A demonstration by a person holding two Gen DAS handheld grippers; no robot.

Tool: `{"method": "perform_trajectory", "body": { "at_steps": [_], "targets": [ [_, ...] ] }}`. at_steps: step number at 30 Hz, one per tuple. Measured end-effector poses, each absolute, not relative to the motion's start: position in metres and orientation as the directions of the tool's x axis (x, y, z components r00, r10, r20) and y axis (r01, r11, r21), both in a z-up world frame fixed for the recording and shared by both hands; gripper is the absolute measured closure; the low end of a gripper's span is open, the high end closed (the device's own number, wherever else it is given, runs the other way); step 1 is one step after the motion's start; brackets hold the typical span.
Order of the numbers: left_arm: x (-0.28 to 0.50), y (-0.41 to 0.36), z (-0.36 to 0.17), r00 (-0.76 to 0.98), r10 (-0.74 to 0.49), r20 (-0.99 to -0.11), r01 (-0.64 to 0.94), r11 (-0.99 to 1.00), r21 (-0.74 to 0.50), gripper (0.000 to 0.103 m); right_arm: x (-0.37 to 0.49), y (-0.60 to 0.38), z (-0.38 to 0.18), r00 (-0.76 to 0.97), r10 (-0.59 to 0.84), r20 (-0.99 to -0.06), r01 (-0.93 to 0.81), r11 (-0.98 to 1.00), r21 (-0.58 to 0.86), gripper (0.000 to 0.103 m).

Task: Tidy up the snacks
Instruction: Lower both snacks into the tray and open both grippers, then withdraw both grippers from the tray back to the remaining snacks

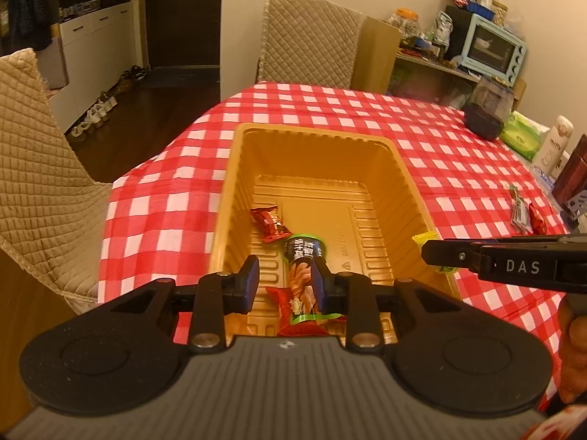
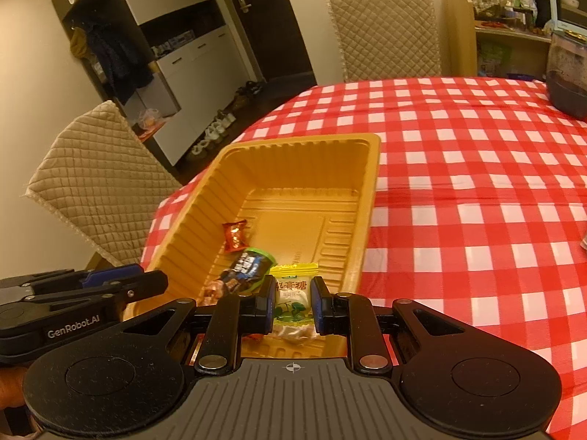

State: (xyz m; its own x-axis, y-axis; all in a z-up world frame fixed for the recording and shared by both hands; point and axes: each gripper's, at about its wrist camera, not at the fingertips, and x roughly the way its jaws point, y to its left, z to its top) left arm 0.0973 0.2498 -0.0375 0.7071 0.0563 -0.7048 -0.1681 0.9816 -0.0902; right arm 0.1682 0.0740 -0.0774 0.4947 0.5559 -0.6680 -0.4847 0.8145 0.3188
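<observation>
Nearest you, your left gripper (image 1: 282, 278) hangs over the near end of the yellow tray (image 1: 315, 135), its fingers (image 1: 249, 282) closed in around the long green-ended snack packet (image 1: 302, 278); the right pad presses its edge, though whether the left pad touches it you cannot quite tell from this angle. Under that packet, at the tray's near wall, lies a red wrapper (image 1: 282, 299), partly hidden. Your right gripper (image 2: 293, 302) is at the tray's near right corner, its fingers (image 2: 323, 304) clamped on a small pale candy packet with a yellow top edge and green leaves (image 2: 293, 293), held just above the tray floor. Just to its left, the green-ended packet slants across the tray bottom. A little farther in, near the left wall, a small red candy (image 1: 269, 222) lies on the ribbed floor, apart from the rest. The tray sits on the table under a red and white checked cloth (image 2: 477, 183). Off to the right on that cloth, a few loose wrapped snacks (image 1: 526, 212) lie well apart from the tray. Beyond the far edge stands a quilted chair (image 1: 308, 36).
</observation>
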Motion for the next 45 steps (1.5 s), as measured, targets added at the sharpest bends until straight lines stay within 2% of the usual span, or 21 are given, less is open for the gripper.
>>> {"method": "perform_trajectory", "body": {
  "at_steps": [4,6,7,8,27,36,45],
  "targets": [
    [0.091,0.252,-0.034,0.709,0.072,-0.701,-0.188,0.978,-0.090,0.076,0.167,0.077,-0.074,0.496,0.582,-0.644,-0.503,0.797,0.334,0.081],
    [0.088,0.252,-0.032,0.712,0.075,-0.699,-0.195,0.976,-0.094,0.074,0.166,0.075,-0.072,0.501,0.588,-0.635,-0.500,0.795,0.342,0.065],
    [0.086,0.252,-0.031,0.713,0.077,-0.697,-0.199,0.975,-0.096,0.072,0.165,0.072,-0.072,0.509,0.584,-0.632,-0.491,0.800,0.344,0.049],
    [0.085,0.252,-0.030,0.714,0.080,-0.696,-0.204,0.974,-0.097,0.071,0.165,0.069,-0.070,0.518,0.579,-0.629,-0.480,0.806,0.346,0.047],
    [0.049,0.196,0.003,0.746,0.027,-0.666,-0.182,0.969,-0.165,0.057,0.119,-0.040,-0.035,0.634,0.444,-0.633,-0.298,0.896,0.330,0.047],
    [0.037,0.164,0.019,0.751,0.022,-0.660,-0.162,0.975,-0.151,0.050,0.089,-0.077,-0.014,0.692,0.395,-0.604,-0.285,0.918,0.275,0.047],
    [0.036,0.130,0.027,0.756,-0.007,-0.655,-0.106,0.986,-0.132,0.040,0.076,-0.120,-0.005,0.731,0.348,-0.587,-0.218,0.934,0.284,0.047]
  ]
}}
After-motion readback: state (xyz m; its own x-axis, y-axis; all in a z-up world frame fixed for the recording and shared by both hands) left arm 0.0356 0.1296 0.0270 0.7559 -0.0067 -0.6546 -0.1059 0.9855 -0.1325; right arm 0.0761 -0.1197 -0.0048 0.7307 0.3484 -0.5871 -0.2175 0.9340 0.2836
